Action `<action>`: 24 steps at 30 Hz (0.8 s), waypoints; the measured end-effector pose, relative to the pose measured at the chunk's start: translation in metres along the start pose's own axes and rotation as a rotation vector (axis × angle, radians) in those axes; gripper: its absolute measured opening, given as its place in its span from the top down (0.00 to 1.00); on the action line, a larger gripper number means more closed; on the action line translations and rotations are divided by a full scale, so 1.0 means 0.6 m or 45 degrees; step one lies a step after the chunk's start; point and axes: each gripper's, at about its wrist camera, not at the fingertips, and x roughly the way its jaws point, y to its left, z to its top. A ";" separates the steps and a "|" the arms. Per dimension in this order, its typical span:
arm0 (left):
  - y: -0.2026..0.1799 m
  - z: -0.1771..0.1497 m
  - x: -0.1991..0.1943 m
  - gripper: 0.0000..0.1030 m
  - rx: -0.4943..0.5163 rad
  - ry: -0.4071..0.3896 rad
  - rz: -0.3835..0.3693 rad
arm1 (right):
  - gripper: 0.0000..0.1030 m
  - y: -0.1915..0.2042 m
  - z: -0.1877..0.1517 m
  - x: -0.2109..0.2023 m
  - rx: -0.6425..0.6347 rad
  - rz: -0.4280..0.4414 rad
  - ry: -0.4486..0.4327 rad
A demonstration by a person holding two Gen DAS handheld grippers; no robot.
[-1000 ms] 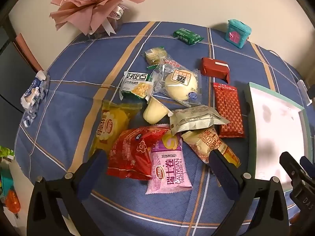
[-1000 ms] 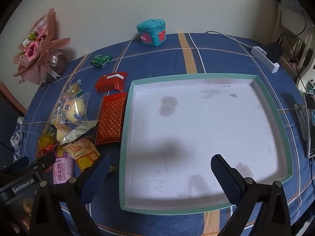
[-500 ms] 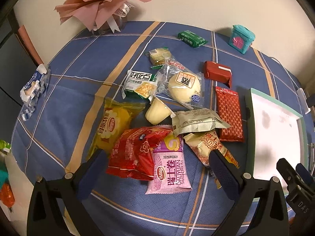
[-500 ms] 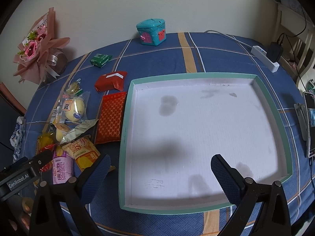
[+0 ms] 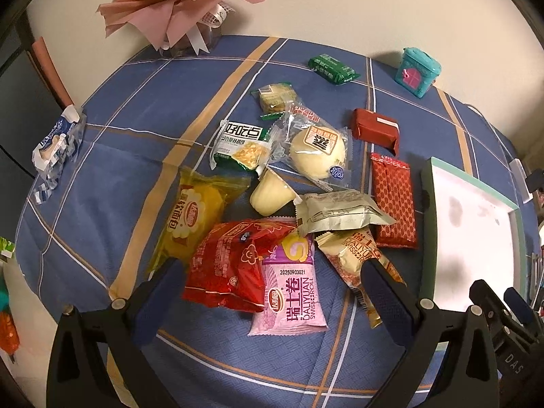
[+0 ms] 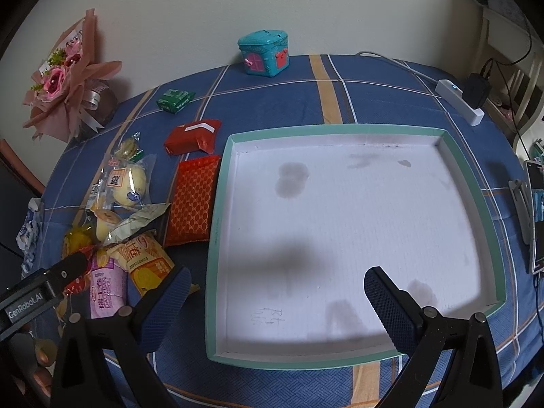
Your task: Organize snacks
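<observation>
A heap of wrapped snacks lies on the blue checked cloth: a pink Swiss-roll pack [image 5: 289, 289], a red pack [image 5: 231, 265], a yellow pack [image 5: 193, 217], a bun in clear wrap [image 5: 319, 153], a red patterned pack [image 5: 392, 200] and several more. My left gripper [image 5: 272, 292] is open and empty, hovering over the pink and red packs. A white tray with a teal rim [image 6: 217, 231] sits right of the heap with nothing in it. My right gripper [image 6: 275, 302] is open and empty above the tray's near edge.
A pink flower bouquet [image 5: 173, 3] stands at the far left. A teal toy box [image 6: 265, 54] and a green pack [image 6: 175, 100] sit near the wall. A white power strip [image 6: 462, 102] and a phone [image 6: 537, 217] lie at the right. A crumpled blue-white wrapper [image 5: 56, 146] lies at the left edge.
My left gripper has moved forward and a little left over the snack heap. The right gripper has barely moved.
</observation>
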 end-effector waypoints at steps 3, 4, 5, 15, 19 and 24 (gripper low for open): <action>0.001 0.000 0.001 0.00 -0.006 0.005 0.003 | 0.00 0.001 0.000 0.001 -0.002 0.000 0.004; 0.001 0.000 0.002 0.00 -0.009 0.008 0.004 | 0.00 0.001 0.000 0.001 0.000 0.001 0.003; 0.002 0.000 0.003 0.00 -0.011 0.011 0.006 | 0.00 0.002 0.000 0.001 -0.001 0.001 0.004; 0.003 -0.001 0.007 0.00 -0.010 0.015 0.013 | 0.00 0.002 0.001 0.002 0.002 0.010 0.018; 0.004 -0.001 0.007 0.00 -0.013 0.016 0.013 | 0.00 0.002 0.001 0.002 0.003 0.009 0.018; 0.005 -0.001 0.008 0.00 -0.014 0.017 0.013 | 0.00 0.003 0.001 0.003 0.002 0.009 0.020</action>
